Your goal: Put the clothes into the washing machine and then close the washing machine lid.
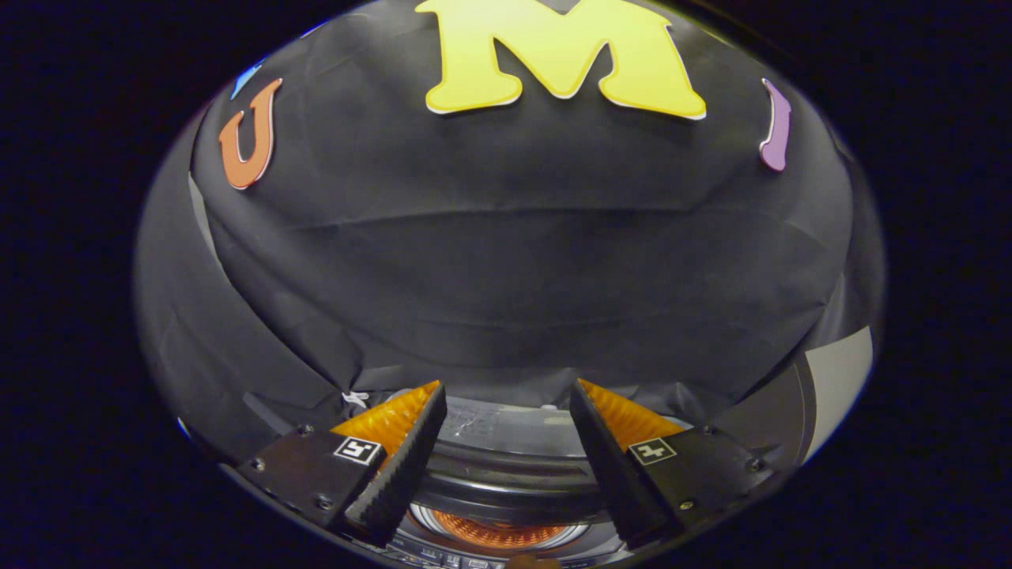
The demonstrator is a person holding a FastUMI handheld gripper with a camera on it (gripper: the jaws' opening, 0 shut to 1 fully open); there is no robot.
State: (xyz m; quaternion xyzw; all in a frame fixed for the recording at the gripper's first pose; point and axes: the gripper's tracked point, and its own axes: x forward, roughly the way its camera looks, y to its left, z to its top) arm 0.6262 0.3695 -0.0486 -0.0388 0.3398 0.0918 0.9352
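Below the fingers sits the washing machine, its drum showing orange. Fingers are spread apart, holding nothing.

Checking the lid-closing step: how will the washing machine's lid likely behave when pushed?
The lid, seen between the fingers of the open gripper, looks like a flat, rigid panel, so it would probably move as one piece rather than flex. Its glossy surface suggests that the fingers may slide on it. It looks thin, so likely light.

The tool has ridged wedge fingers on black, screw-fastened mounts, each apparently bearing a square marker.
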